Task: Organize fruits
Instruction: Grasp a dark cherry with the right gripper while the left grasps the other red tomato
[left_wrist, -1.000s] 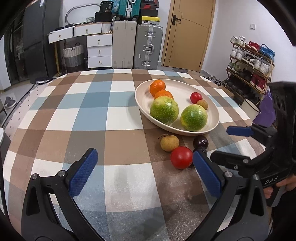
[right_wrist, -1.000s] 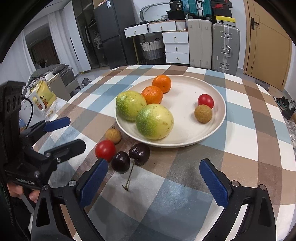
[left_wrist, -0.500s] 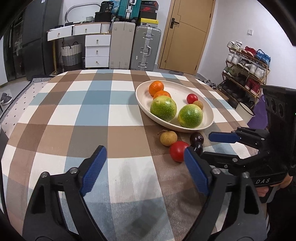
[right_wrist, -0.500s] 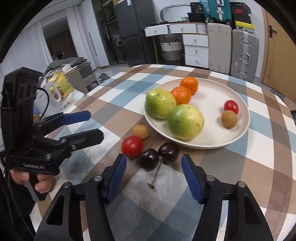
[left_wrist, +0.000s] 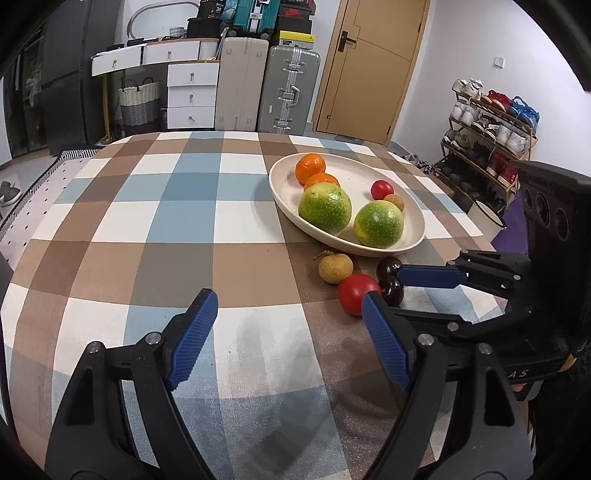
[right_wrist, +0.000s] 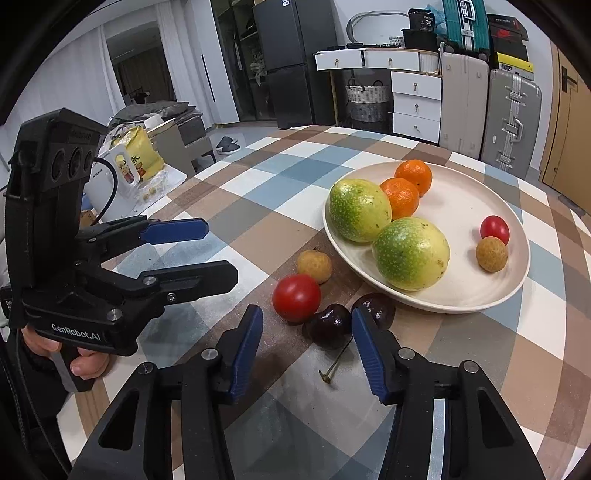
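Observation:
A white plate (right_wrist: 480, 291) (left_wrist: 280, 184) holds two green-yellow fruits (right_wrist: 410, 253), two oranges (right_wrist: 400, 195), a small red tomato (right_wrist: 494, 229) and a brown longan (right_wrist: 491, 254). In front of it on the checked cloth lie a longan (right_wrist: 314, 265) (left_wrist: 334, 268), a red tomato (right_wrist: 296, 297) (left_wrist: 357, 293) and two dark cherries (right_wrist: 330, 325) (left_wrist: 390, 288) joined by a stem. My right gripper (right_wrist: 306, 347) is open, its fingers either side of the near cherry, just short of it. My left gripper (left_wrist: 286, 338) is open and empty, left of the tomato.
The table's near and right edges are close to the loose fruit. Beyond the far edge stand suitcases (left_wrist: 291, 92), white drawers (left_wrist: 190, 90) and a shoe rack (left_wrist: 487, 133). A yellow bag and a white jug (right_wrist: 129, 170) sit left of the table.
My right gripper has moved forward toward the cherries and its jaws have narrowed. My left gripper has drawn back and its jaws have narrowed a little. The fruit has not moved.

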